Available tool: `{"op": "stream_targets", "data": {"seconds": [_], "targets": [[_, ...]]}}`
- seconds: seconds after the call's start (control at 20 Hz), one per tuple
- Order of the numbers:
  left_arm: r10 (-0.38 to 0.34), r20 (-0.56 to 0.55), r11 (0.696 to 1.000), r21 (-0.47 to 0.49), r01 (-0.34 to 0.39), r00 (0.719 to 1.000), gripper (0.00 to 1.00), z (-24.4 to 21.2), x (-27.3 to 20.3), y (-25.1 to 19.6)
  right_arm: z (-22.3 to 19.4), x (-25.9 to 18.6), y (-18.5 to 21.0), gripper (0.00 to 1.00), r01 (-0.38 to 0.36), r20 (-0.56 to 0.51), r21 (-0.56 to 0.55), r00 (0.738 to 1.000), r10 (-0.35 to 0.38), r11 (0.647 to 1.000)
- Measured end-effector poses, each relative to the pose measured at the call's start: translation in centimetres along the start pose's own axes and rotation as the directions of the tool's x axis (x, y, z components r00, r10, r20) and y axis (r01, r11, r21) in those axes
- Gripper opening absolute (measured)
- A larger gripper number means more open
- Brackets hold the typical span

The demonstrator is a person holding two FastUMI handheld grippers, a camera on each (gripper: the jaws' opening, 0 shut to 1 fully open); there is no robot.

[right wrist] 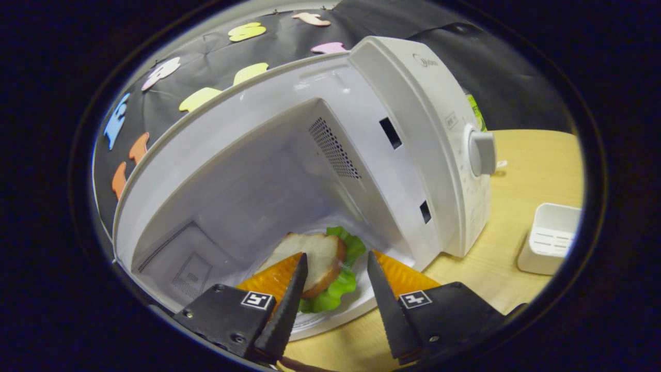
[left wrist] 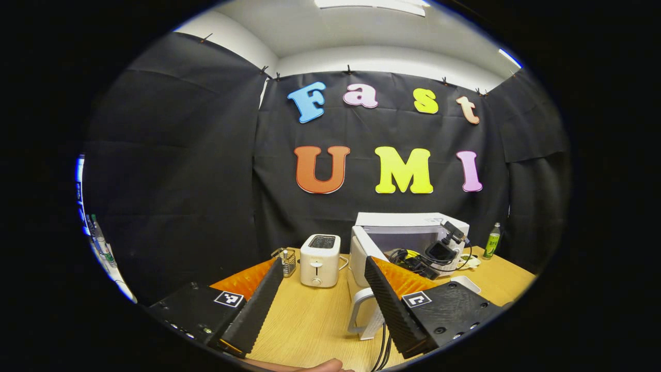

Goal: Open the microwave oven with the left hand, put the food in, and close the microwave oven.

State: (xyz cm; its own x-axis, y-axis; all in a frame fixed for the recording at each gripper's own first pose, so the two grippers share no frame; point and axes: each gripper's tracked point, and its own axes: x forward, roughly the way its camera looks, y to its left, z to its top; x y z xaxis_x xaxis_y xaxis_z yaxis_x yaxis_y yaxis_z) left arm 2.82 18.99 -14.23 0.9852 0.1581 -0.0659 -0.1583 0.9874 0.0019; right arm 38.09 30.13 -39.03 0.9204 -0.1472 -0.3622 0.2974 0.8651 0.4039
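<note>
Black-draped booth under a white ceiling, with a pale wooden table [left wrist: 315,320] running from the near edge to the back wall.

From the left gripper view: nearest, the left gripper [left wrist: 324,305], fingers spread wide with nothing between them, held above the tabletop. Just past its right finger, a white stand [left wrist: 364,315] with black cables trailing down beside it. Further back, a white toaster [left wrist: 320,260] with a small wire rack [left wrist: 287,260] to its left. Beyond that, the microwave [left wrist: 408,235], its door [left wrist: 361,258] swung open toward the toaster. In front of the cavity mouth, the right gripper's dark body and cabling. At the far right edge of the table, a green bottle [left wrist: 492,241].

From the right gripper view, a close look that the other lacks: nearest, the right gripper [right wrist: 334,289], fingers apart and not pressing on anything, tips at the cavity's threshold. Just past them, the sandwich [right wrist: 320,263], bread over green lettuce, lying on a white plate [right wrist: 356,302] on the floor of the oven. Behind it, the white cavity walls with a perforated vent. On the right, the control panel with its round knob [right wrist: 483,152]. Out on the table beside the oven, a small white slotted box [right wrist: 550,237].
</note>
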Motion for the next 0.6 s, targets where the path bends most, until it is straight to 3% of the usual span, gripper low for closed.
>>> {"op": "stream_targets", "data": {"seconds": [0.1, 0.2, 0.35, 0.4, 0.45, 0.5, 0.6], "targets": [[0.006, -0.012, 1.0, 0.003, -0.006, 1.0, 0.95, -0.5, 0.1, 0.5, 1.2, -1.5, 0.2, 0.75, -0.041, 0.019, -0.039, 0.999, 0.042, 0.998], [0.015, -0.018, 1.0, 0.009, -0.015, 1.0, 0.95, -1.1, 0.2, 1.0, 2.7, -3.1, 0.4, 0.92, -0.079, 0.046, -0.1, 0.995, 0.084, 0.992], [0.027, -0.027, 0.999, 0.034, -0.026, 0.999, 0.95, -1.6, -0.3, 1.3, 5.4, -5.9, 0.2, 0.89, -0.126, 0.089, -0.176, 0.986, 0.143, 0.976], [0.032, -0.026, 0.999, 0.043, -0.031, 0.999, 0.95, -1.6, -0.7, 1.4, 6.3, -6.8, 0.1, 0.97, -0.141, 0.097, -0.198, 0.982, 0.163, 0.97], [0.037, -0.021, 0.998, 0.051, -0.036, 0.999, 0.95, -1.4, -1.0, 1.5, 7.2, -7.9, 0.0, 0.9, -0.156, 0.108, -0.214, 0.977, 0.182, 0.964], [0.044, -0.014, 0.998, 0.055, -0.043, 0.999, 0.95, -1.2, -1.1, 1.8, 8.3, -9.0, -0.1, 0.97, -0.171, 0.116, -0.235, 0.972, 0.202, 0.957], [0.046, 0.0, 0.997, 0.056, -0.046, 0.999, 0.95, -0.9, -1.7, 1.9, 10.3, -10.8, -1.5, 0.97, -0.155, 0.125, -0.301, 0.972, 0.2, 0.941]]}}
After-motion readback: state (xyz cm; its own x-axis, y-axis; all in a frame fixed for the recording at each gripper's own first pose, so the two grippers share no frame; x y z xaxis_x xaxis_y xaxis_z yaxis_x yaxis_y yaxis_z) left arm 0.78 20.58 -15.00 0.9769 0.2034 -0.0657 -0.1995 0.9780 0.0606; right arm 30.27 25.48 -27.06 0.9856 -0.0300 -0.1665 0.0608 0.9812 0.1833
